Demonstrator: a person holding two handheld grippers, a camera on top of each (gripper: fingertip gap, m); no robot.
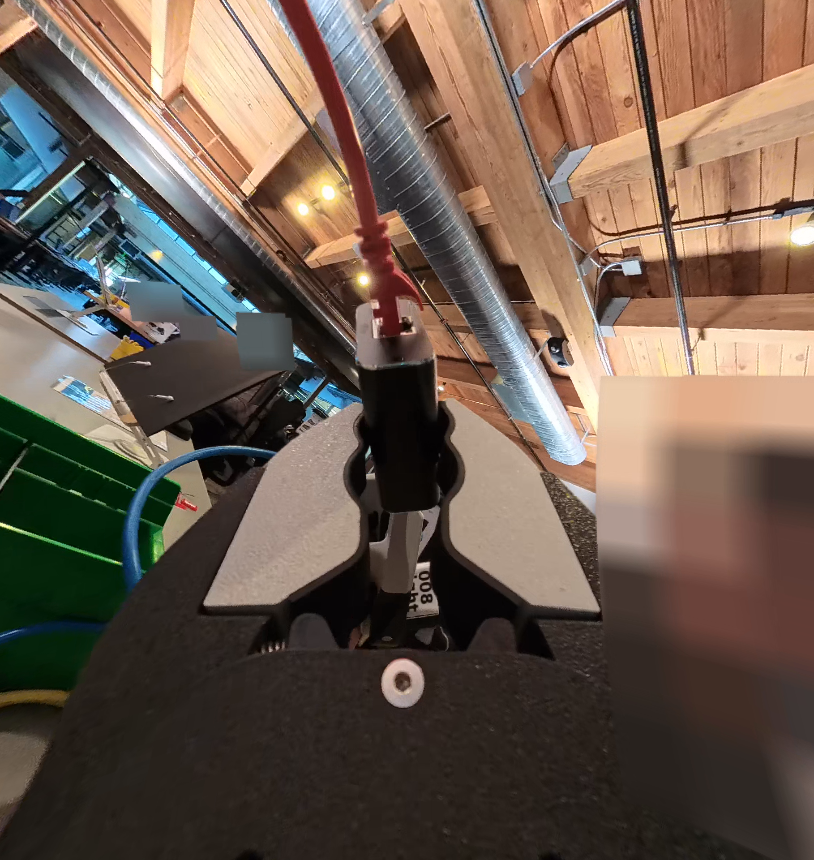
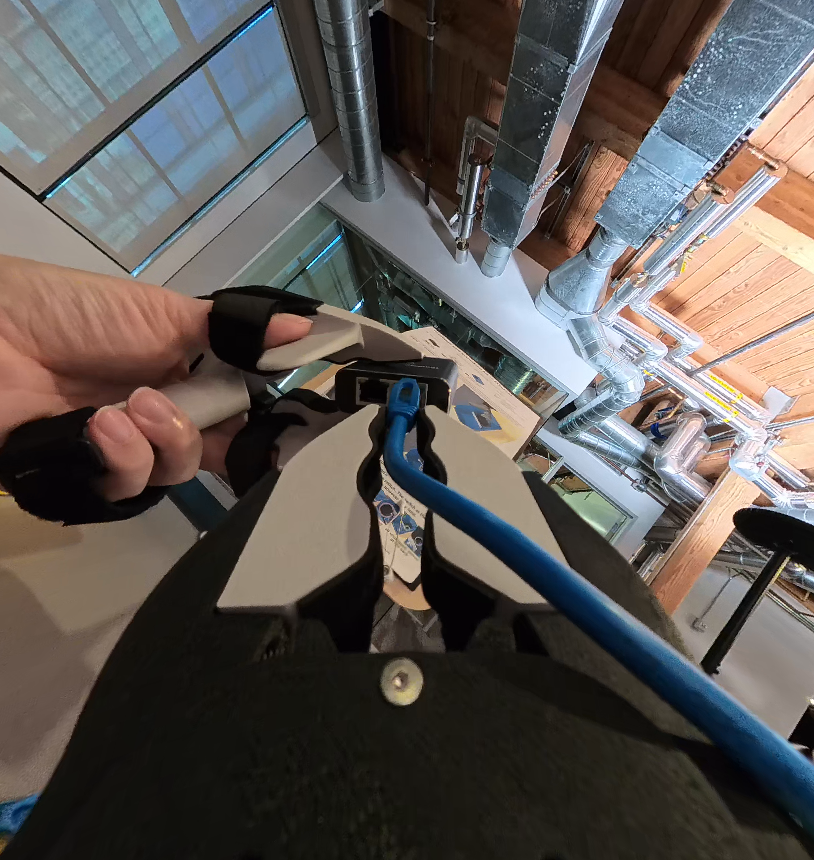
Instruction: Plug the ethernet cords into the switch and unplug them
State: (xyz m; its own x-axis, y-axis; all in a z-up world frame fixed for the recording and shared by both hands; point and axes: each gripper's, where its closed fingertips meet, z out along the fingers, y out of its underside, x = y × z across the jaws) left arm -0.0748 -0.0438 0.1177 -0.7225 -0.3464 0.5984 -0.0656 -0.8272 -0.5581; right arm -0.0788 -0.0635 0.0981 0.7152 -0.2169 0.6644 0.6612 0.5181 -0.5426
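The left gripper (image 1: pixel 403 446) pointed up toward the ceiling, jaws clamped on the black switch (image 1: pixel 398 419), a red cord (image 1: pixel 349 139) plugged into its top end. The right gripper (image 2: pixel 401 419) was closed on the blue cord (image 2: pixel 403 395) at the switch's port, beside the person's hand (image 2: pixel 84 372)

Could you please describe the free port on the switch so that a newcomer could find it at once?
Find the small black switch clamped by the left gripper. Two ports sit side by side on the face towards the right gripper. The blue cord fills one; the dark port beside it is free.
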